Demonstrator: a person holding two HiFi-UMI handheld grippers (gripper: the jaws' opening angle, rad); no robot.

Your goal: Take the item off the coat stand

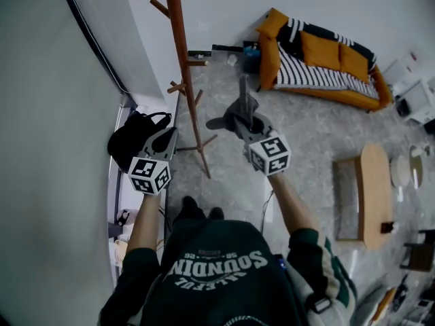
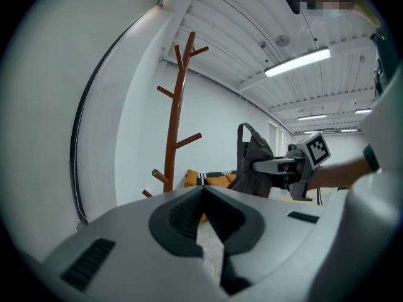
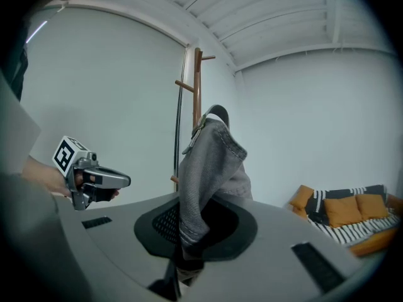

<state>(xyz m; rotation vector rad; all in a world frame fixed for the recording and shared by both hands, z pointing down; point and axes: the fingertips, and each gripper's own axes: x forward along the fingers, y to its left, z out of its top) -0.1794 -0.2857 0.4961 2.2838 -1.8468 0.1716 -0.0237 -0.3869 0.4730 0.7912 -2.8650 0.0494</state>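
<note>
The brown wooden coat stand (image 1: 182, 53) rises by the white wall; its pegs are bare in the left gripper view (image 2: 176, 124). A grey fabric bag (image 1: 243, 107) hangs off the stand, to its right, with my right gripper (image 1: 239, 119) shut on it. In the right gripper view the grey bag (image 3: 211, 168) fills the jaws and its strap loops upward, the coat stand (image 3: 197, 80) behind it. My left gripper (image 1: 165, 138) is held left of the stand's base, shut and with nothing in it. It shows as the left gripper (image 3: 124, 181) in the right gripper view.
A black bag (image 1: 132, 138) lies on the floor by the wall, under my left gripper. An orange sofa with striped cushions (image 1: 319, 63) stands at the back right. A low wooden table (image 1: 370, 195) is at the right. The stand's legs (image 1: 204, 151) spread in front of my feet.
</note>
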